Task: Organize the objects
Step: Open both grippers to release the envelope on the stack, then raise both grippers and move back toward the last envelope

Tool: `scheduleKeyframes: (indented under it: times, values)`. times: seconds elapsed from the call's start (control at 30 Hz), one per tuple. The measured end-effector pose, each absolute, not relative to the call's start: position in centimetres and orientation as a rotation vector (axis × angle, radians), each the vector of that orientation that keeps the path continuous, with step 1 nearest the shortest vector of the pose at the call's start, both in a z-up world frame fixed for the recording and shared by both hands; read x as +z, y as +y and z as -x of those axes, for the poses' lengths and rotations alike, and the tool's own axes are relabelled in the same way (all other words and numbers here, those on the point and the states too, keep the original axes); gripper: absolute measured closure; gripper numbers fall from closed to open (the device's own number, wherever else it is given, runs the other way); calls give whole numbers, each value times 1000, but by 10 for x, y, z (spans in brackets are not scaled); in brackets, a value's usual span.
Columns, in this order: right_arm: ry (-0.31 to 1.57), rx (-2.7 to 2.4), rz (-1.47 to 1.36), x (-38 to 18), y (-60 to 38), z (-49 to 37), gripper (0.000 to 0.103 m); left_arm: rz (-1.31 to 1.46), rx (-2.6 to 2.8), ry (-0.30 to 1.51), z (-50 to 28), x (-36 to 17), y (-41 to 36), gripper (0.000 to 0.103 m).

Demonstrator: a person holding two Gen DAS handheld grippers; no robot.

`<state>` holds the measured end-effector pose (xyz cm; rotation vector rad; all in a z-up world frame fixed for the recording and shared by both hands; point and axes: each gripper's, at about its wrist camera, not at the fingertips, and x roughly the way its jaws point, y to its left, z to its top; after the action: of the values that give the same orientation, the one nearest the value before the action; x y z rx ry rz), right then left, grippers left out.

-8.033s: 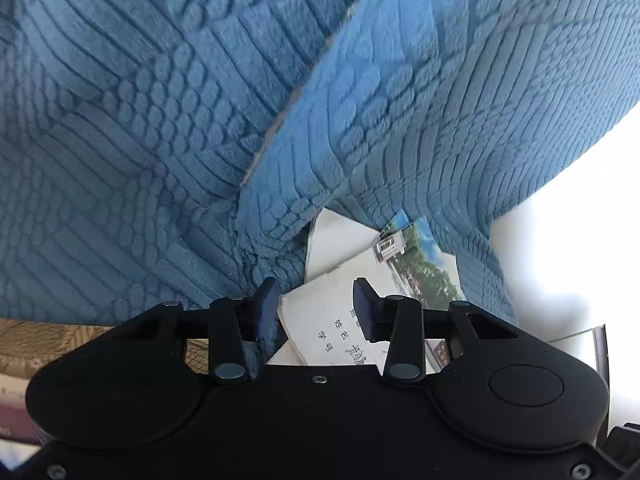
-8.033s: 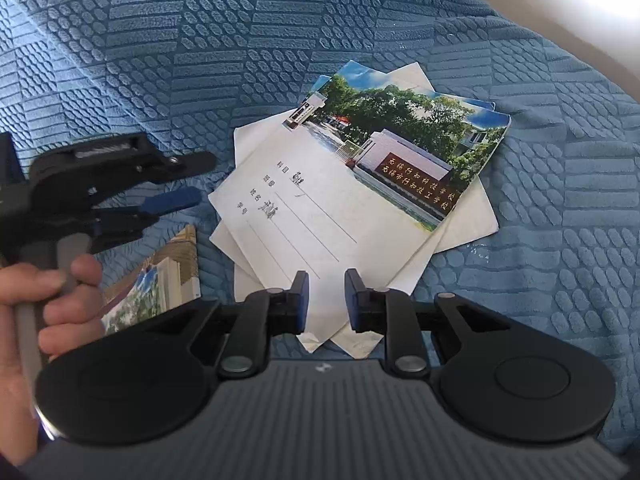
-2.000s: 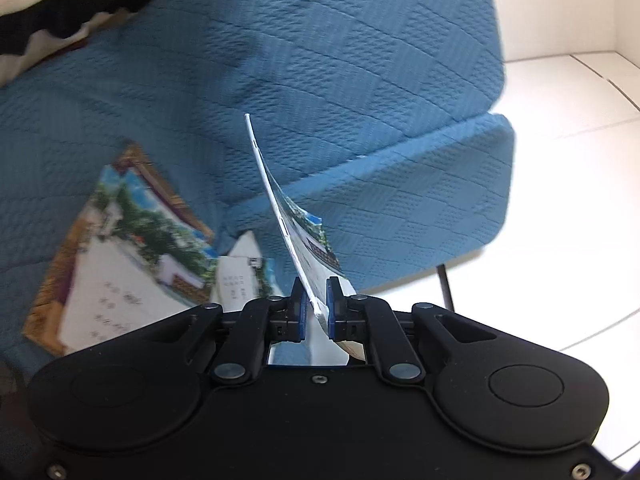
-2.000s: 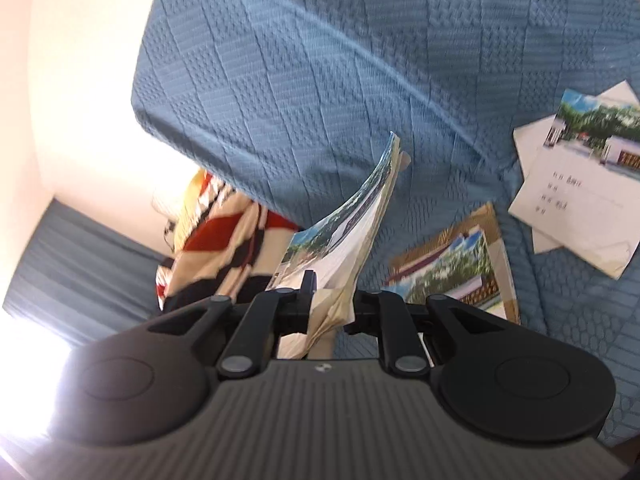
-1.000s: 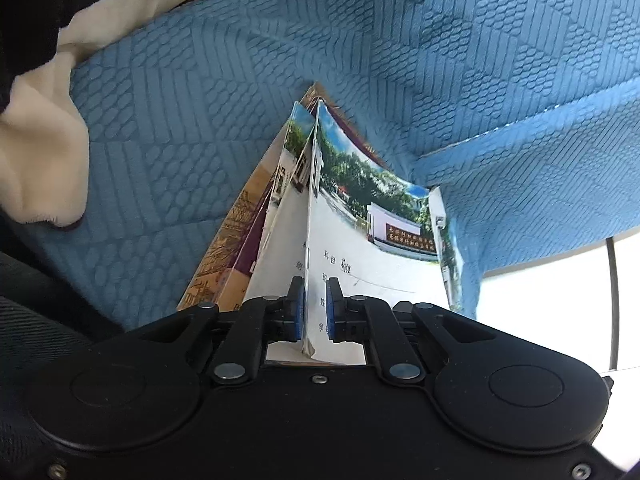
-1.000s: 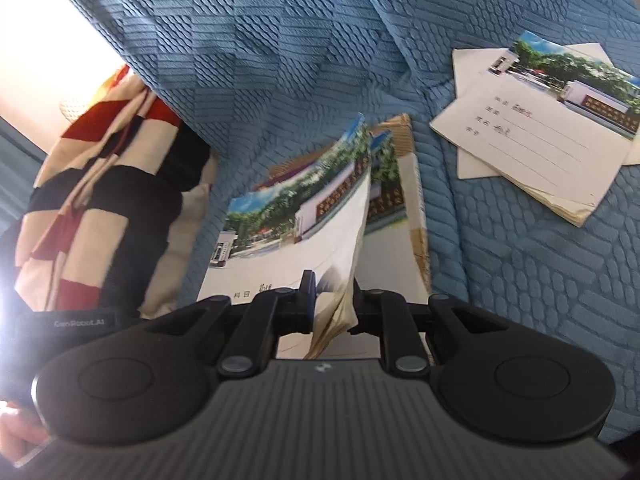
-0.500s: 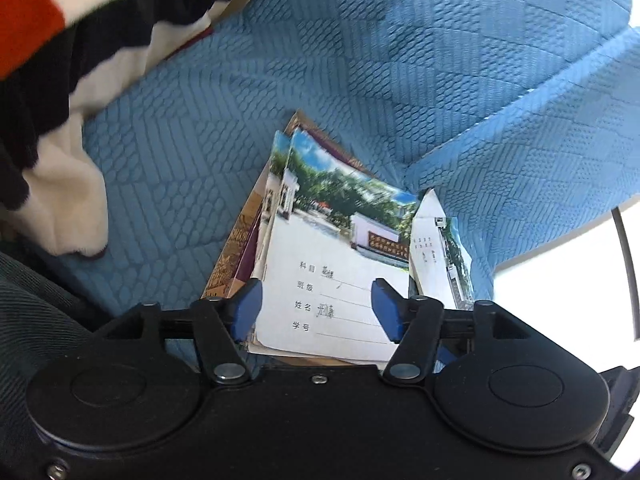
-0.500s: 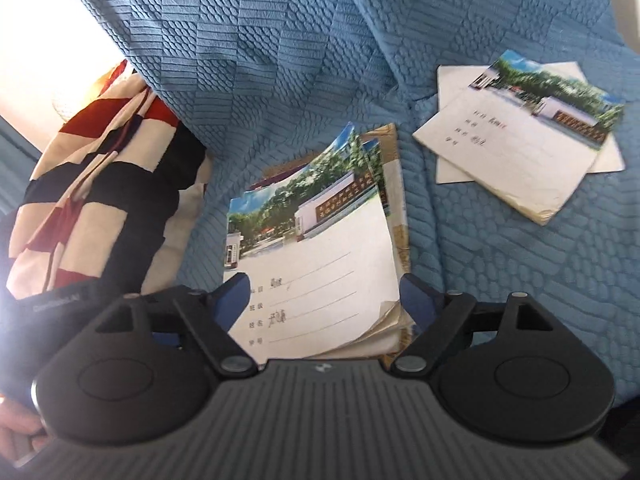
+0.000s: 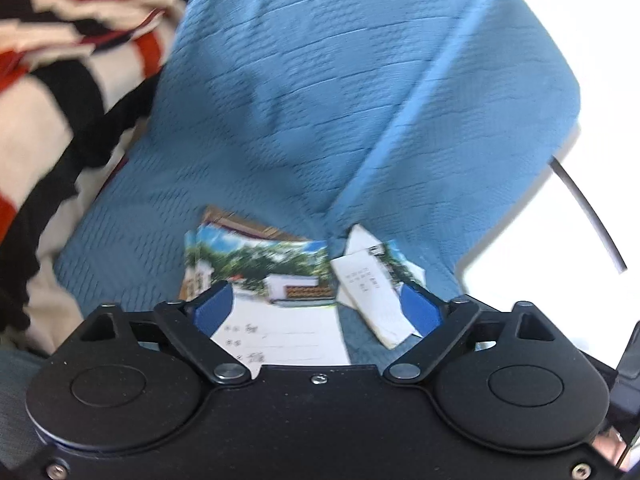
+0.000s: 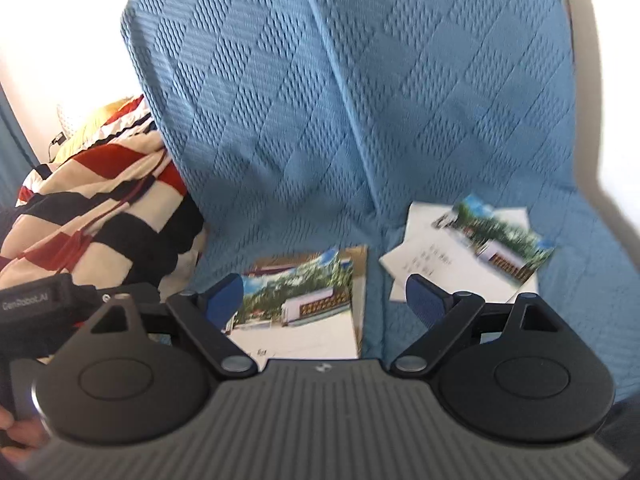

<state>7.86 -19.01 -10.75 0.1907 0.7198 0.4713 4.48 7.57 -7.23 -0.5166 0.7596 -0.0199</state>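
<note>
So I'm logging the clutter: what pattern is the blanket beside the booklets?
Red, black and cream stripes on the blanket; clearest in the right wrist view.

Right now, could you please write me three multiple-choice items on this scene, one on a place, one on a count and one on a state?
1. Where does the striped blanket lie relative to the near pile in the right wrist view?
A. to its left
B. to its right
C. on top of it

2. How many separate piles of booklets lie on the blue cover?
A. one
B. two
C. four

3. What state are the left tool and right tool in?
A. both shut on a booklet
B. one open, one shut
C. both open, holding nothing

Answers:
1 A, the blanket fills the left edge, beside the pile.
2 B, the near pile and the far pile lie apart.
3 C, each tool's blue pads stand wide apart over the booklets.
</note>
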Motion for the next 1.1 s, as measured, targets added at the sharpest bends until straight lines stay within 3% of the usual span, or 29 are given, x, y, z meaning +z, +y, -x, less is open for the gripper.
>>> scheduleKeyframes:
  times: [0.53,1.1]
  values:
    - [668,316,-178,-76,-241,-29,13,404,-128,699,-28,-44,13,2]
    - [730,256,-172,-103,-257,-3,13,355,-167,736,-26,-58,-9,2]
